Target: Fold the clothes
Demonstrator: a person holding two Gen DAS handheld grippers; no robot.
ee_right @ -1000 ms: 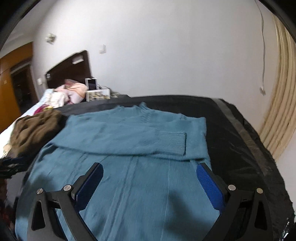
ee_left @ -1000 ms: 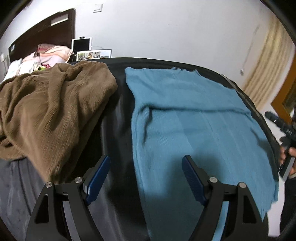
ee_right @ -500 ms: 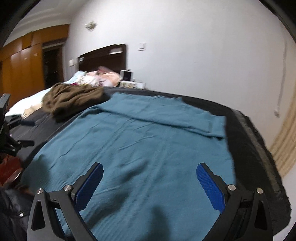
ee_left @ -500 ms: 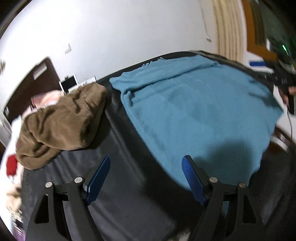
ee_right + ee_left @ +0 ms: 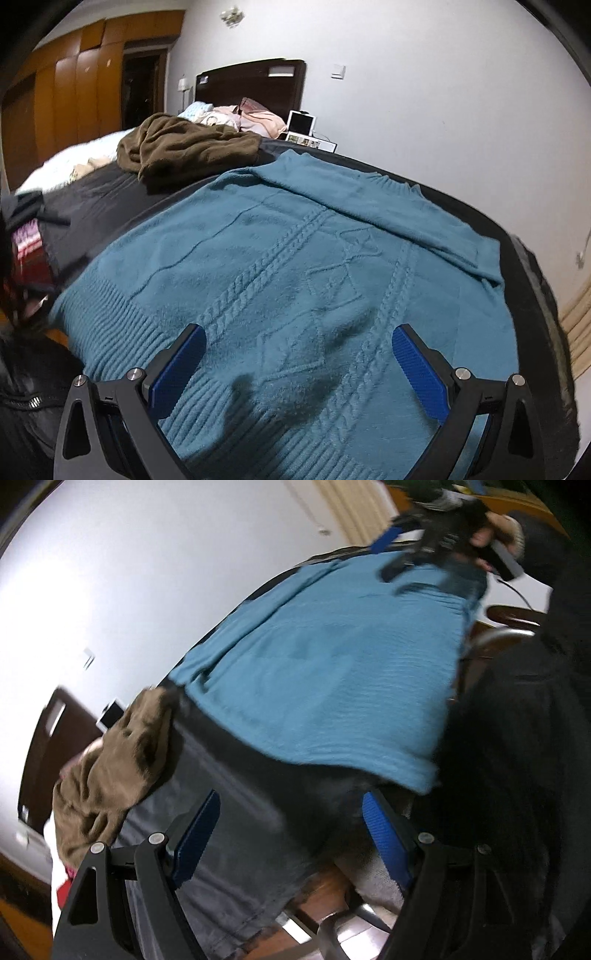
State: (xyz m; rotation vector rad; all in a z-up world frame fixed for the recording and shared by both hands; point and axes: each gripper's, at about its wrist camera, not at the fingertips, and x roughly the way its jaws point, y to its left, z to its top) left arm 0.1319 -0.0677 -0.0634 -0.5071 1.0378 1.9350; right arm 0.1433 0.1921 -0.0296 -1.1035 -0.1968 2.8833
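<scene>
Hovering over 1 blue sweater

Both grippers hang empty, jaws wide apart. The right gripper (image 5: 298, 363) sits over the sweater (image 5: 314, 258) hem; the left gripper (image 5: 291, 830) is just short of its corner. 1 brown garment (image 5: 184, 147) lies beyond on the dark cover (image 5: 110, 199).

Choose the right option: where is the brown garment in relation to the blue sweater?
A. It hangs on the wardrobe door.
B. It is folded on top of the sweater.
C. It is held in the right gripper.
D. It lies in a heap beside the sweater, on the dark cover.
D: the brown garment lies crumpled on the dark cover, next to the flat blue sweater; the right gripper is open and holds nothing.
</scene>
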